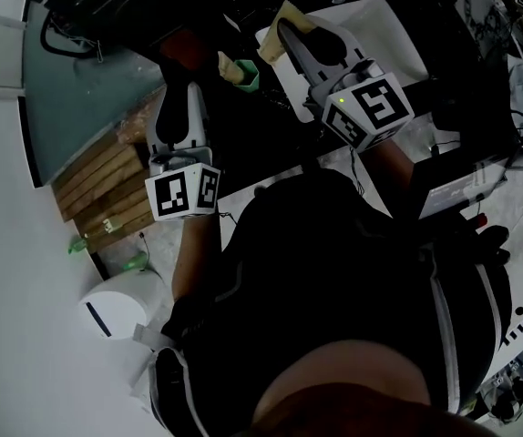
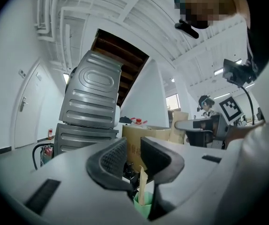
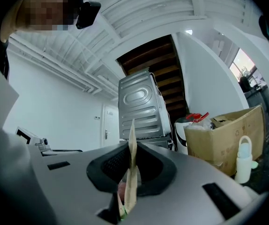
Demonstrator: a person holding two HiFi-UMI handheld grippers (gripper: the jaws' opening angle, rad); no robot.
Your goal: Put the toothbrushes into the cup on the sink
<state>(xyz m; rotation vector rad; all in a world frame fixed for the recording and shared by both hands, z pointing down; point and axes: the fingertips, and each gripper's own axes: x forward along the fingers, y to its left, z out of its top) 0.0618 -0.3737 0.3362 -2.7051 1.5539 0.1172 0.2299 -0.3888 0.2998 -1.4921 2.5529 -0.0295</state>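
While the left gripper (image 2: 133,154) hangs open-fingered and empty beside the cup (image 1: 248,78), the right gripper (image 3: 131,157) clamps a toothbrush (image 3: 131,137) in its fingers (image 3: 112,165), nearby to the cup's right.

A white sink (image 1: 398,35) shows at about 1 o'clock in the head view, a pale rectangle amid dark surroundings. Just beside its left edge, near 12 o'clock, a small green cup (image 1: 249,77) stands upright. Whether it rests on the rim or a dark worktop cannot be told. At 9 o'clock wooden slats (image 1: 107,189) lie on the speckled floor (image 1: 157,242), a white round container (image 1: 116,309) near 8 o'clock.
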